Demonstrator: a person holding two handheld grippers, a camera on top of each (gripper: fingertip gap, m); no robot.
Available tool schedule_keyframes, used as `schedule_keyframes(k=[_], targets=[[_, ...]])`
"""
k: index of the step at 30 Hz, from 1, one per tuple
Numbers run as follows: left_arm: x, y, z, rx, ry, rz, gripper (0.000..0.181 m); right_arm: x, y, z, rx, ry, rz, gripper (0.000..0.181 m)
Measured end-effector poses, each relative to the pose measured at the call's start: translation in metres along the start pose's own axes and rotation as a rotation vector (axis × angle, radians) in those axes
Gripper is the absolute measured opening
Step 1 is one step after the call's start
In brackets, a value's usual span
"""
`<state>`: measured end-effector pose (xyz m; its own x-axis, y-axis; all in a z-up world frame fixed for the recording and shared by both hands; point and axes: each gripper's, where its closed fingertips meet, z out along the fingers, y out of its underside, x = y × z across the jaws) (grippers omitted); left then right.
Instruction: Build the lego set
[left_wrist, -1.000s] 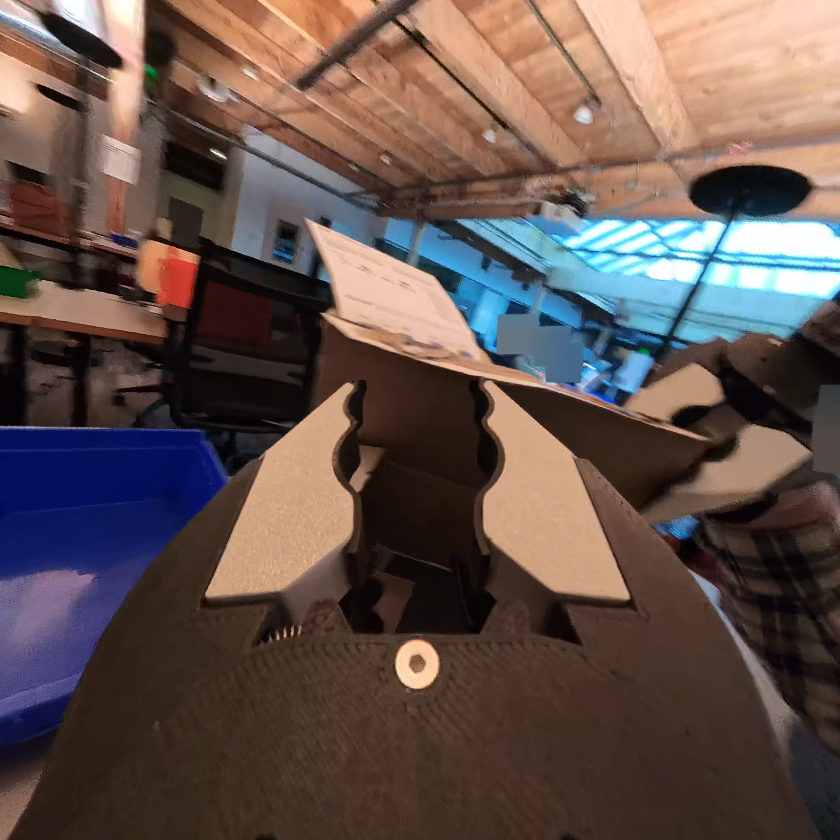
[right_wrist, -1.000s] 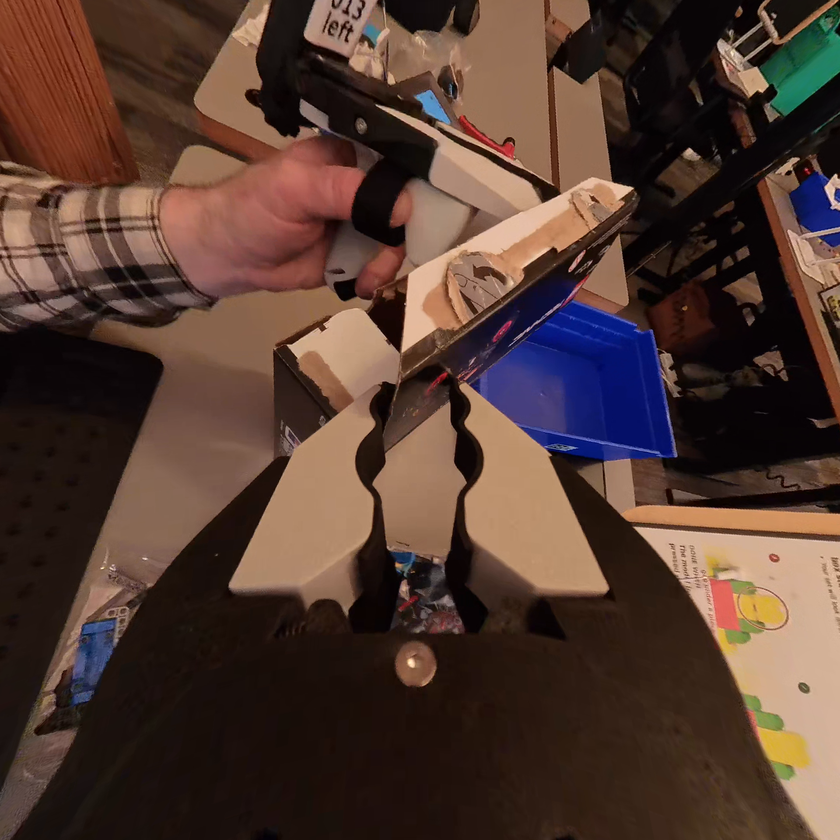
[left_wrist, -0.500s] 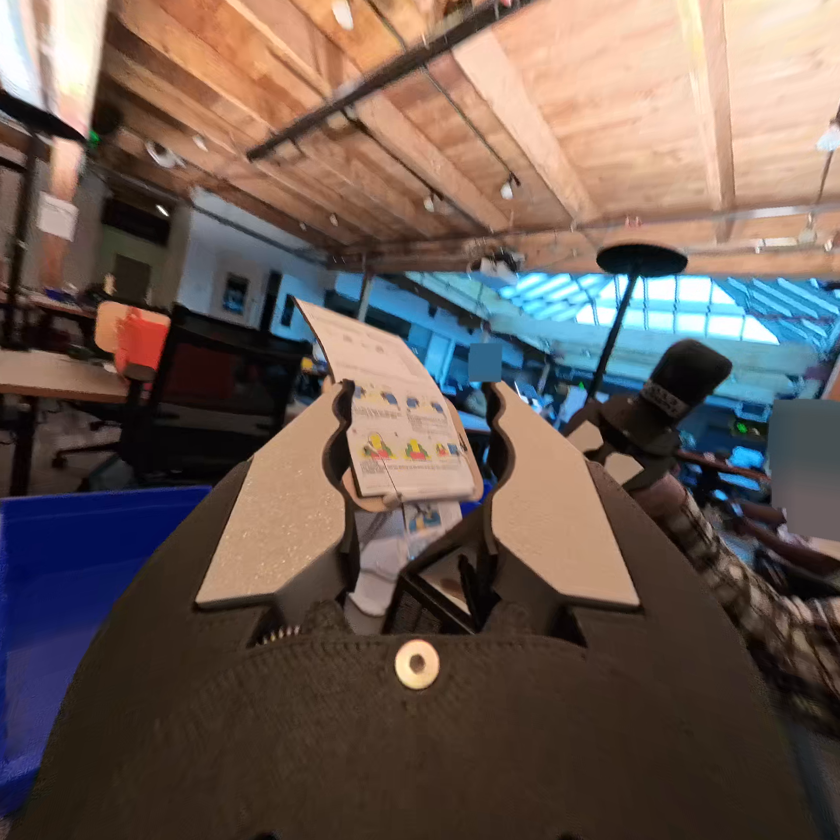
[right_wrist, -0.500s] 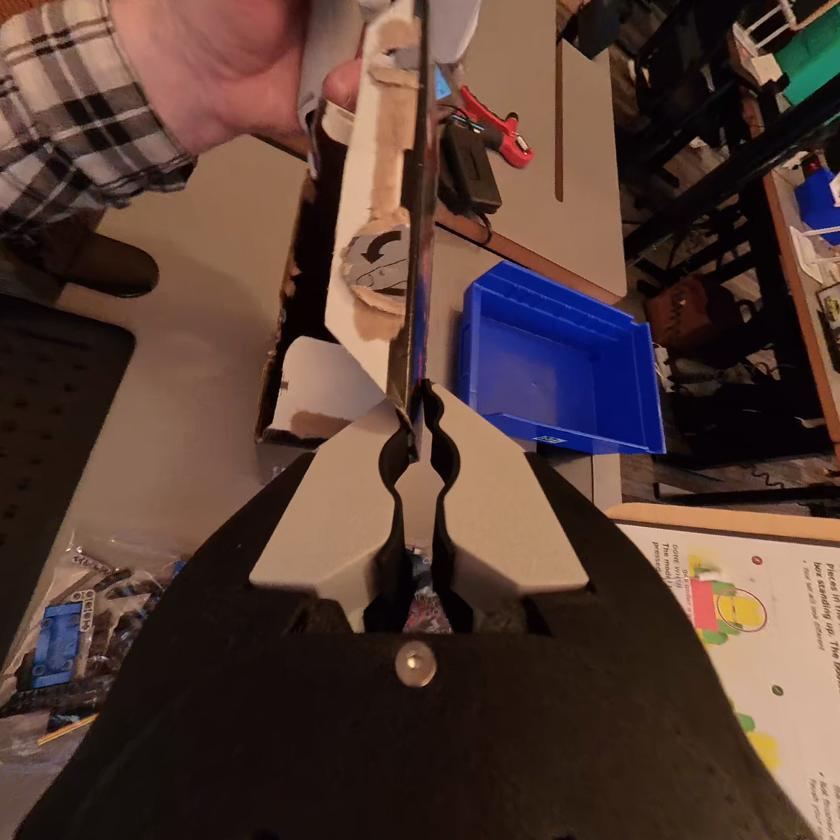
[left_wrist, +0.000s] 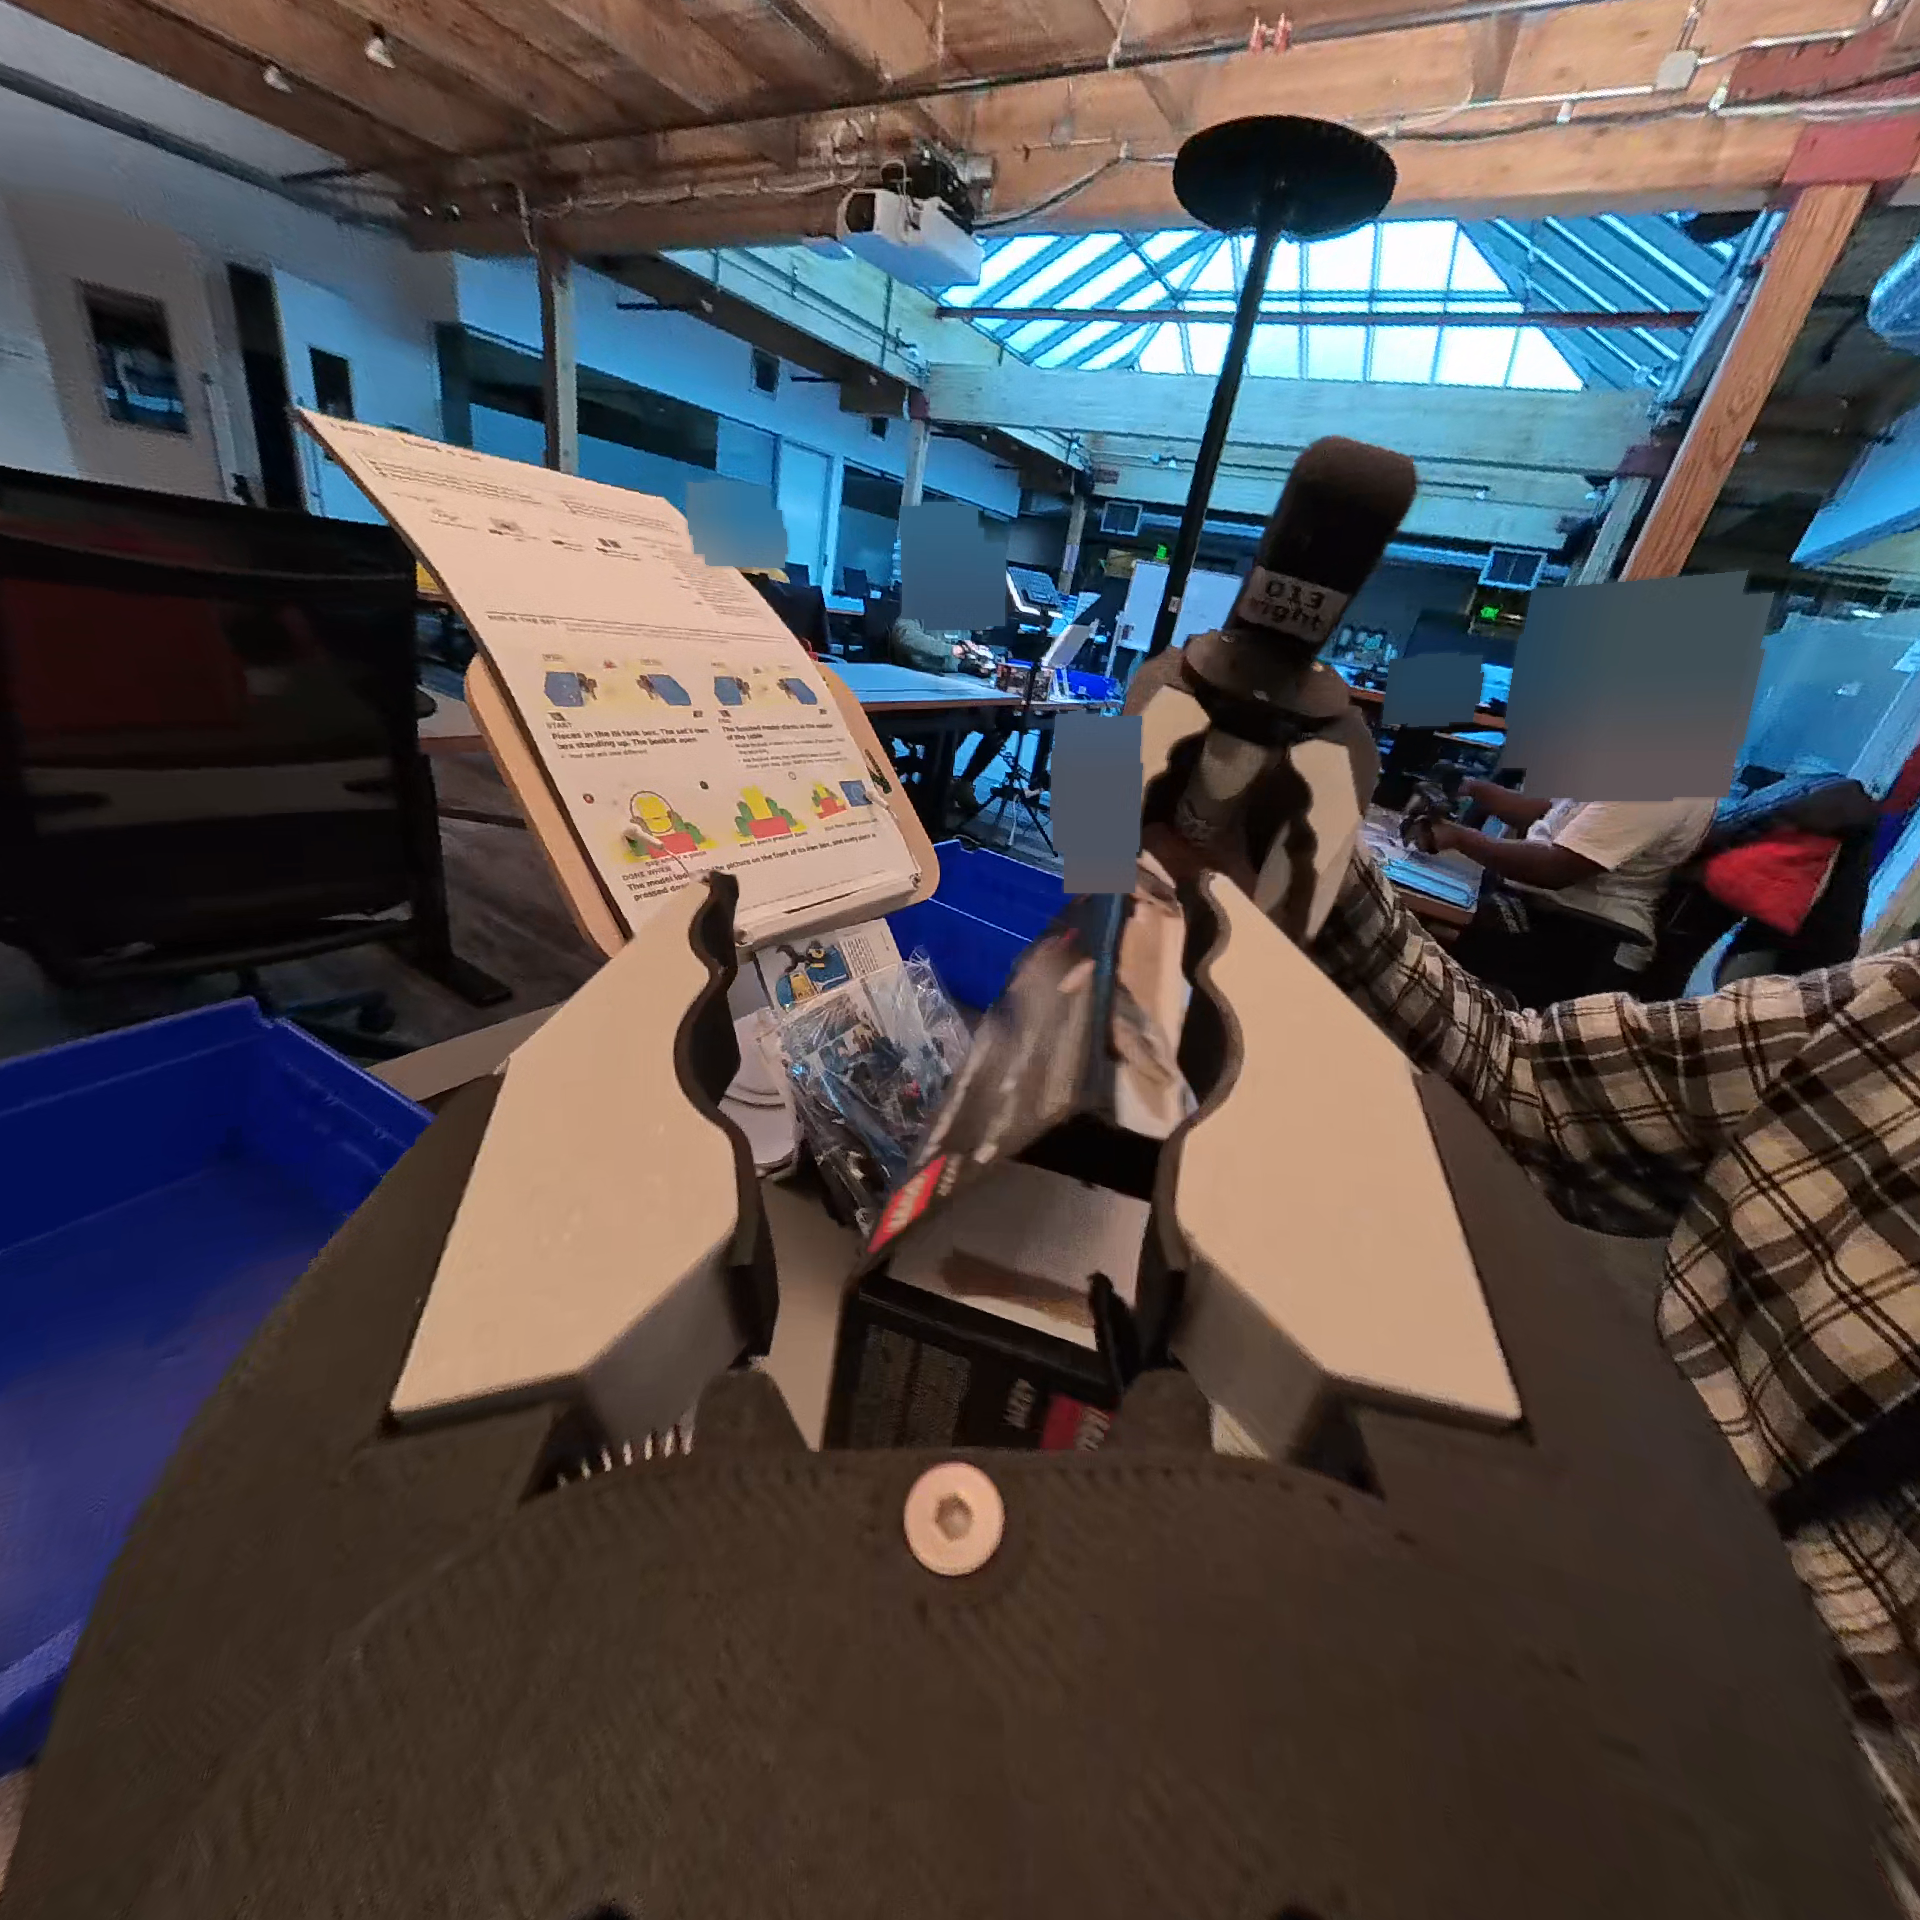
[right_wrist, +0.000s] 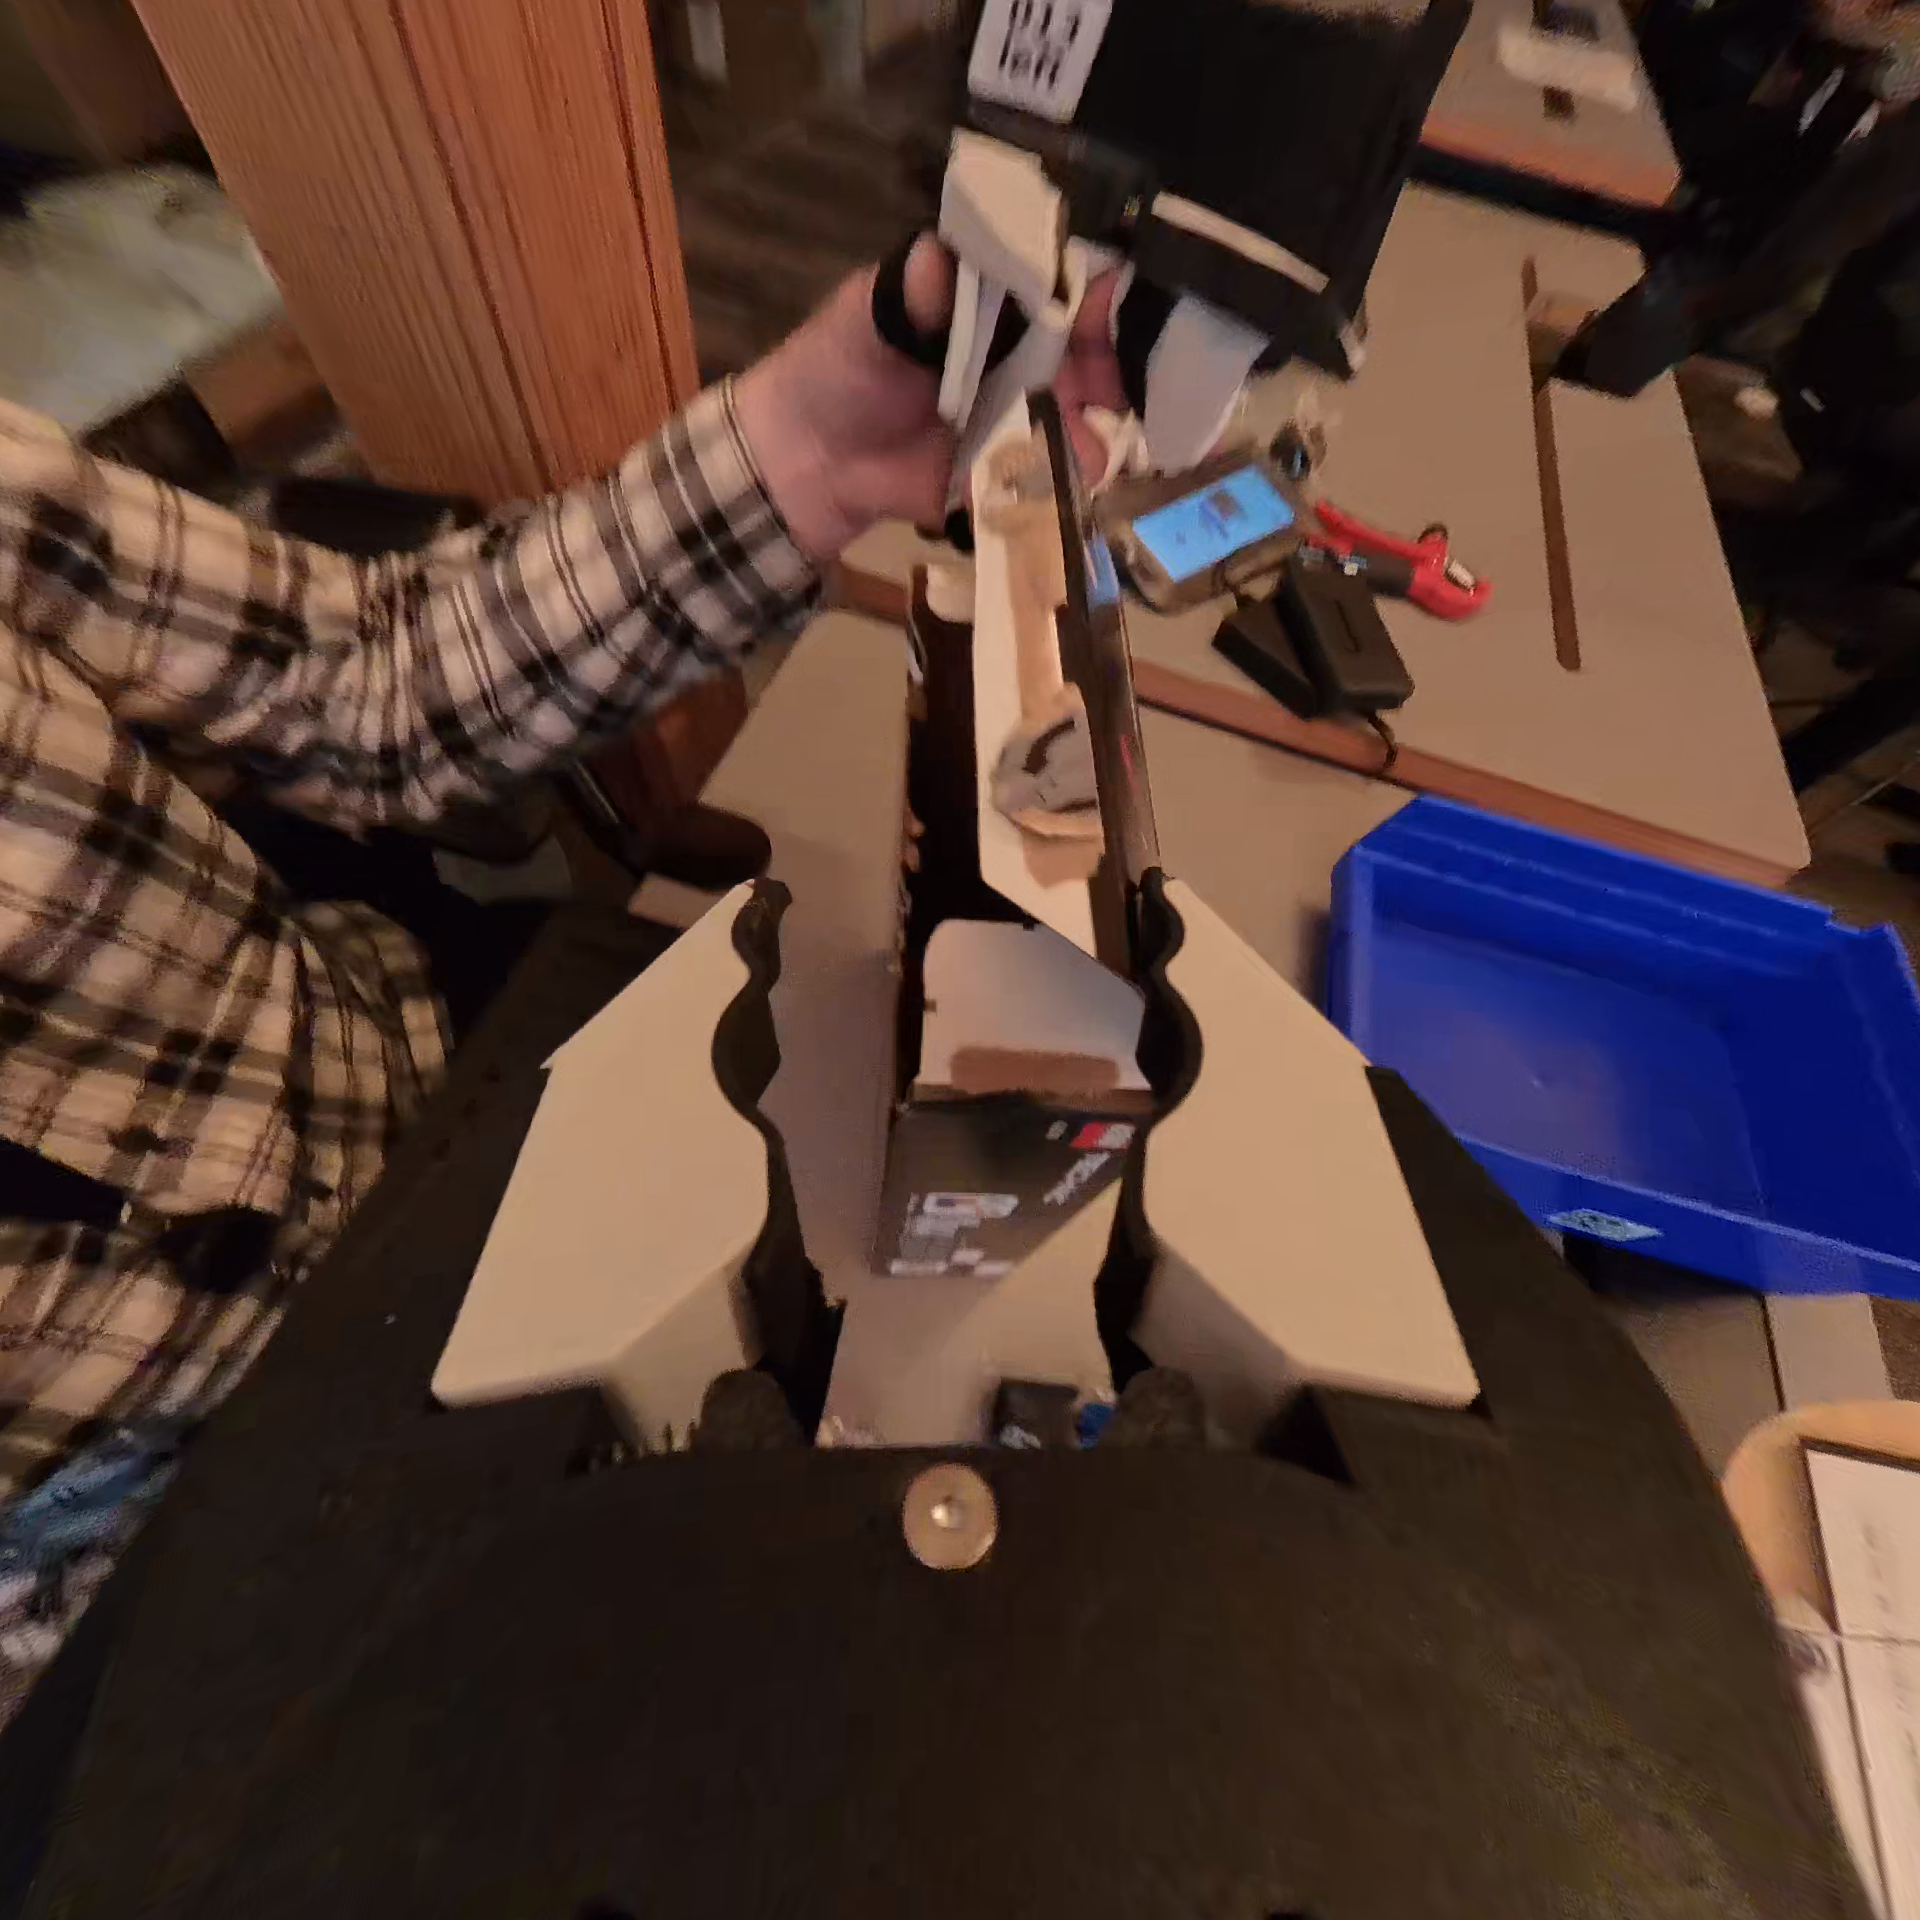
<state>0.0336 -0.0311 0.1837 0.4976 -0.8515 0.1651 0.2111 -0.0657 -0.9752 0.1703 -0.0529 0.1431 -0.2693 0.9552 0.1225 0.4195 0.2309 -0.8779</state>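
On the grey table (right_wrist: 852, 748) stands the dark Lego box (right_wrist: 997, 1174), top flap (right_wrist: 1081, 748) raised, between the spread jaws of both grippers (left_wrist: 956, 1039) (right_wrist: 956, 1018). Only the left wrist view shows the parts bag (left_wrist: 862, 1070) and instruction sheet (left_wrist: 665, 707); only the right shows the phone (right_wrist: 1205, 520).

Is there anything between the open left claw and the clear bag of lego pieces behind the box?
Yes. The black cardboard lego box and its raised flap stand between the left claw and the clear bag.
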Motion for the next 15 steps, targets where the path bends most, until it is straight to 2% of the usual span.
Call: schedule_keyframes(k=[2, 4, 7, 8, 10, 12, 15], targets=[[0.004, 0.007, 0.001, -0.052, 0.022, -0.003, 0.084, 0.003, -0.01, -0.002, 0.057, 0.005, 0.037, 0.067], [0.004, 0.018, 0.007, -0.115, 0.02, 0.008, 0.08, 0.007, -0.01, 0.002, 0.069, -0.009, 0.067, 0.054], [0.004, 0.038, 0.013, -0.229, 0.014, 0.043, 0.066, 0.013, -0.006, 0.01, 0.061, -0.016, 0.079, 0.038], [0.006, 0.04, 0.013, -0.239, 0.025, 0.048, 0.053, 0.014, -0.007, 0.012, 0.066, -0.015, 0.084, 0.035], [0.006, 0.047, 0.013, -0.273, 0.02, 0.083, 0.036, 0.011, -0.004, 0.015, 0.058, -0.029, 0.08, 0.035], [0.006, 0.057, 0.012, -0.326, 0.015, 0.101, 0.035, 0.005, -0.001, 0.017, 0.043, -0.062, 0.067, 0.047], [0.008, 0.062, 0.011, -0.346, 0.019, 0.129, 0.035, 0.003, -0.006, 0.014, 0.061, -0.067, 0.065, 0.048]])
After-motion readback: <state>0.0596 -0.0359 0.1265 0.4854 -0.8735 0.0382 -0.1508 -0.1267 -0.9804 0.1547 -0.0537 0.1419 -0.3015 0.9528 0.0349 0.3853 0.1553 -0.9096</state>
